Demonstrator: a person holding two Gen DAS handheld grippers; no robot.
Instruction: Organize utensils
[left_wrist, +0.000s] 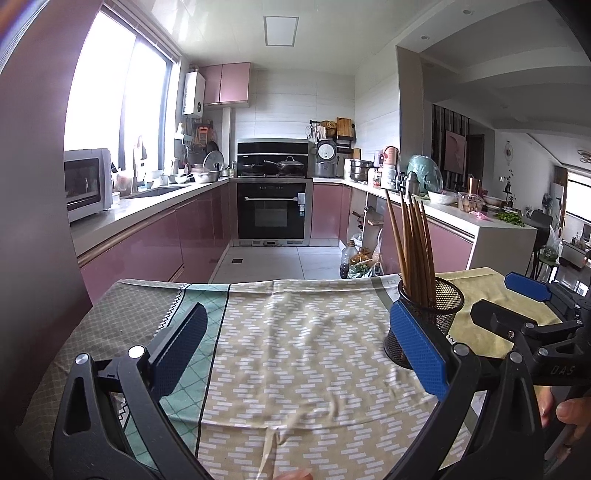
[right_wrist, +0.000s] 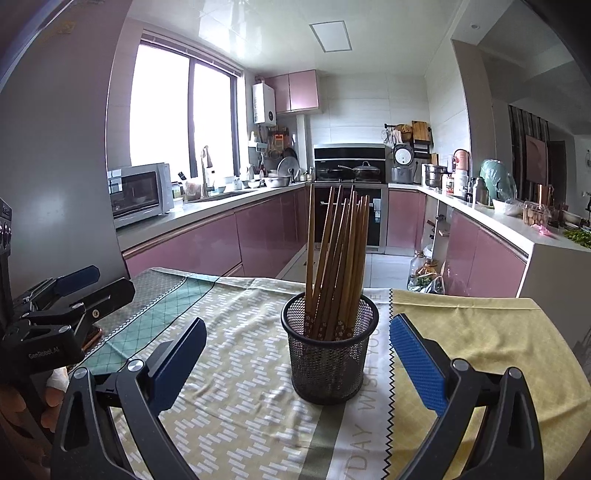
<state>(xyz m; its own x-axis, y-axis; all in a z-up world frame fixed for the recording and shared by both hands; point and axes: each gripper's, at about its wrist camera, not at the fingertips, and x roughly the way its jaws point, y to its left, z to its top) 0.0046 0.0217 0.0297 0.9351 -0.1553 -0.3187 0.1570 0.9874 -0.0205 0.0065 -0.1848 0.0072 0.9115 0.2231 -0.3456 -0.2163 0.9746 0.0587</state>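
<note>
A black mesh cup (right_wrist: 330, 356) stands upright on the patterned tablecloth (right_wrist: 240, 398), holding several brown wooden chopsticks (right_wrist: 338, 258) that lean slightly right. My right gripper (right_wrist: 297, 360) is open and empty, its blue pads on either side of the cup, just in front of it. In the left wrist view the cup (left_wrist: 428, 325) and chopsticks (left_wrist: 413, 243) sit at the right, behind the right pad. My left gripper (left_wrist: 295, 350) is open and empty above the cloth. The right gripper also shows at the right edge of the left wrist view (left_wrist: 524, 295).
The cloth-covered table (left_wrist: 155, 295) ends at its far edge before a tiled kitchen floor (left_wrist: 273, 262). Pink cabinets, an oven (left_wrist: 271, 210) and cluttered counters lie beyond. A microwave (right_wrist: 140, 192) sits on the left counter. Bottles and bags (right_wrist: 424, 273) stand on the floor.
</note>
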